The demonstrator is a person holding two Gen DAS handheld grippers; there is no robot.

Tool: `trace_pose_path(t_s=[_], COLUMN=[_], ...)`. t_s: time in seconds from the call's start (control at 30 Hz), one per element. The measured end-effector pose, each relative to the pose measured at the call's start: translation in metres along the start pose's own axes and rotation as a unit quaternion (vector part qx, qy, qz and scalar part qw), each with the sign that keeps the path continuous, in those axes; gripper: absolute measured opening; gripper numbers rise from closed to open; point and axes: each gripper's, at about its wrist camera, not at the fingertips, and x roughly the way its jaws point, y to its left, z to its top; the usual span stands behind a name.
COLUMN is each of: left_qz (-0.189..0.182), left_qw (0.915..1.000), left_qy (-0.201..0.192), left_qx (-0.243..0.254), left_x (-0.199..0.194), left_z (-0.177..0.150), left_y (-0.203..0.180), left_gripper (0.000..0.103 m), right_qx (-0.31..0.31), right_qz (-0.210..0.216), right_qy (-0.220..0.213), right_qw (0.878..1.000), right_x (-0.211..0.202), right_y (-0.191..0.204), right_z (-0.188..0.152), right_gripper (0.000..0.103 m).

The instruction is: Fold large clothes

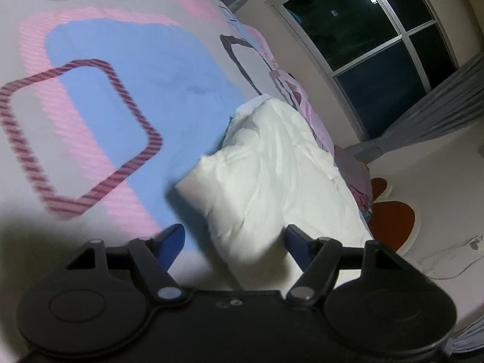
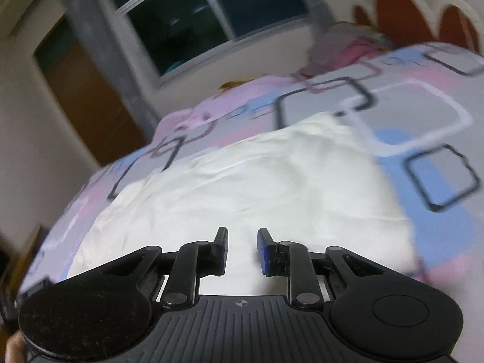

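Observation:
A white garment (image 1: 272, 163) lies folded in a thick rectangle on a bed with a patterned sheet (image 1: 127, 66) of grey, pink and blue. My left gripper (image 1: 234, 242) is open, its blue fingers spread on either side of the garment's near corner, just above it. In the right wrist view the same white garment (image 2: 257, 175) spreads across the sheet (image 2: 423, 115). My right gripper (image 2: 242, 251) is open with a narrow gap, hovering over the garment's near edge and holding nothing.
A dark window (image 1: 372, 33) with a grey curtain (image 1: 447, 103) stands beyond the bed. Pink and purple bedding (image 1: 354, 175) is heaped at the bed's far end. A brown door (image 2: 87, 90) is at left in the right wrist view.

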Motion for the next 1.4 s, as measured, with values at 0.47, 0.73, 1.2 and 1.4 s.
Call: trace_pose_path(t_s=[0.47, 0.73, 1.2, 1.4], left_qz=[-0.035, -0.052, -0.067, -0.061], left_qw=[0.9992, 0.9947, 0.9732, 0.9553], left_qy=[0.02, 0.005, -0.019, -0.049], left_qx=[0.002, 0.089, 0.219, 0.285], left_x=[0.036, 0.029, 0.001, -0.017], left_z=[0.025, 0.025, 0.017, -0.007], left_y=[0.002, -0.022, -0.093, -0.137], left_gripper=[0.047, 0.027, 0.023, 0.023], right_qx=[-0.036, -0.021, 0.023, 0.027], right_qz=[-0.029, -0.057, -0.024, 0.013], right_qy=[0.047, 0.078, 0.112, 0.127], right_qw=[0.998, 0.995, 0.993, 0.991], right_x=[0.101, 0.131, 0.12, 0.122], right_y=[0.064, 0.051, 0.032, 0.015], right_z=[0.006, -0.007, -0.027, -0.024], right_gripper=[0.004, 0.003, 0.002, 0.002])
